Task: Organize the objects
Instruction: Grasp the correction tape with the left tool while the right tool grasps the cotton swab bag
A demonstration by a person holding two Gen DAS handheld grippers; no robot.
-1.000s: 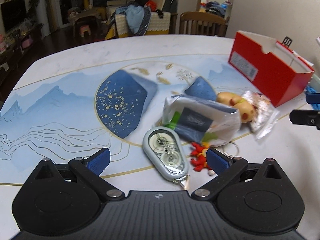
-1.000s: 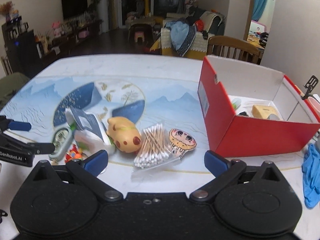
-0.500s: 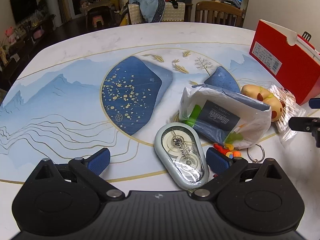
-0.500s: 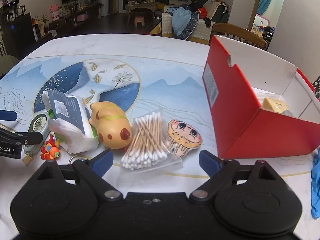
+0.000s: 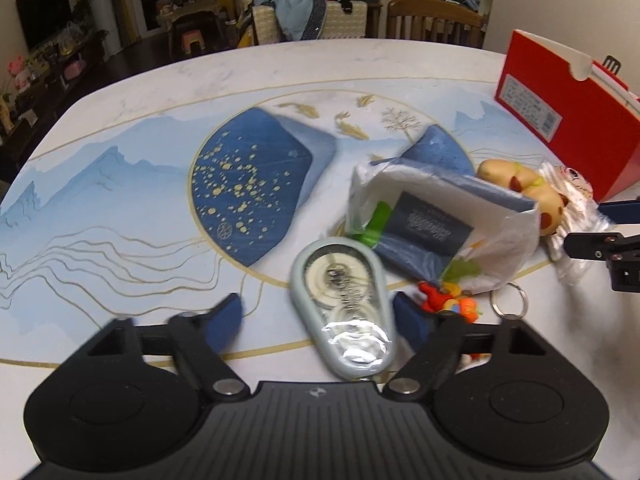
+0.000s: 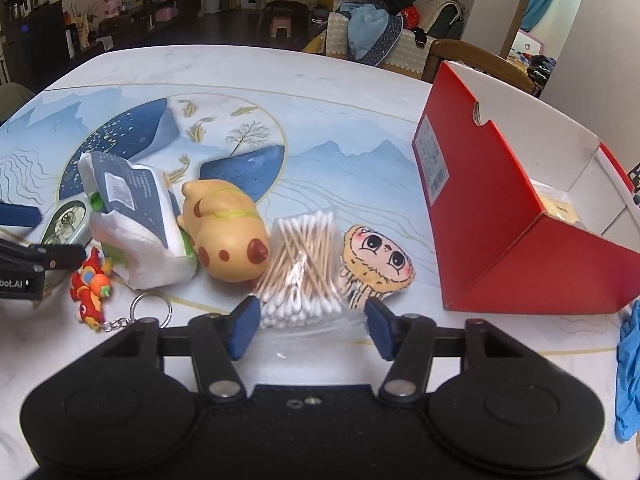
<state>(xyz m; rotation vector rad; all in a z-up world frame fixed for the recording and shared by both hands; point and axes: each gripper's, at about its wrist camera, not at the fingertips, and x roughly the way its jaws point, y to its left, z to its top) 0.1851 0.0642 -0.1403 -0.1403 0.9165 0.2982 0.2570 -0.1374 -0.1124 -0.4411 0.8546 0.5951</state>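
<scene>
Correction tape (image 5: 344,308), a smooth teardrop-shaped grey case with a clear window, lies on the table (image 5: 120,208) between the closing jaws of the left gripper (image 5: 318,322), untouched on its left side. Rightward, the right gripper (image 6: 308,330) closes around a crinkly clear bag of cotton swabs (image 6: 300,268), pads not pressing, beside a glossy rounded capybara toy (image 6: 228,236) and a red cardboard box (image 6: 500,216).

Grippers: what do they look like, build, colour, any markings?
Both match. The left gripper and right gripper each have a matte black plastic body with two rounded lobes, black linkage arms on silver pivot bolts, and blue fingertip pads. In the right wrist view, the left unit's side bears white lettering ending "bot.AI". No cables, hands or sleeves are visible.
</scene>
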